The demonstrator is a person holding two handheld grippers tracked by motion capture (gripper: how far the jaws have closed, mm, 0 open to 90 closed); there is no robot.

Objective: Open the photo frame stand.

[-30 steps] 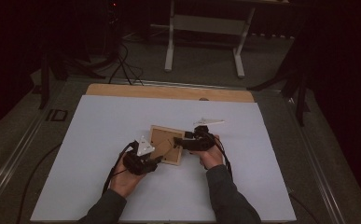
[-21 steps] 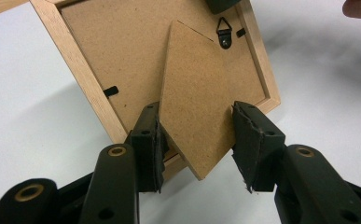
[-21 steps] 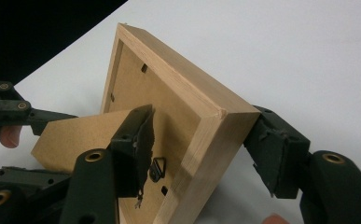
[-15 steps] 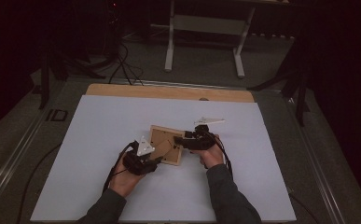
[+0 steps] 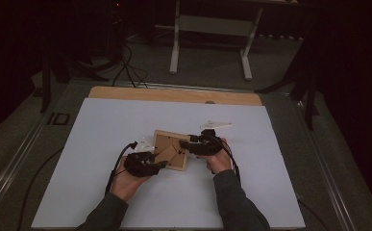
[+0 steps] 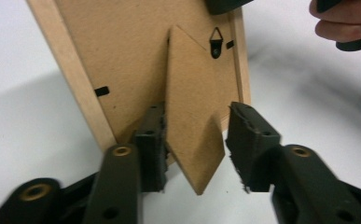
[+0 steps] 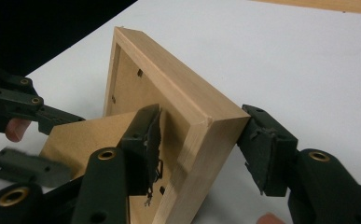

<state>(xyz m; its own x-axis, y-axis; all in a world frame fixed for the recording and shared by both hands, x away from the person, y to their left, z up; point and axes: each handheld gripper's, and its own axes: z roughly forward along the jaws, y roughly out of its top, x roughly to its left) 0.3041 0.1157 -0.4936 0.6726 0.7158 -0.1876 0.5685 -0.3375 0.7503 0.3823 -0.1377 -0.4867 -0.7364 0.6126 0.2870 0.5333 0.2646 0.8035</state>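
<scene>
From the high view, a small square light wooden picture frame (image 5: 170, 150) lies back-side up on the white bench (image 5: 102, 139), near the middle, between two hands. The left hand-held gripper (image 5: 160, 165) sits at its near left corner, and the right hand-held gripper (image 5: 183, 144) sits at its right edge. A small white plastic piece (image 5: 216, 125) lies a little behind. In the left hand-held gripper view, the frame's brown cardboard stand flap (image 6: 192, 126) sticks out between the jaws. The jaws have just been closing and are half wide now; one pad (image 6: 152, 144) is right against the flap, the other is just apart from it. In the right hand-held gripper view, the jaws sit on both sides of the frame's wooden corner (image 7: 206, 126). They have just been closing too, and one pad (image 7: 264, 149) looks like it is not yet pressing. The frame looks light and stiff. The flap is thin and could bend or tear, so hold it gently near its tip and grip the hard wood rim firmly.
</scene>
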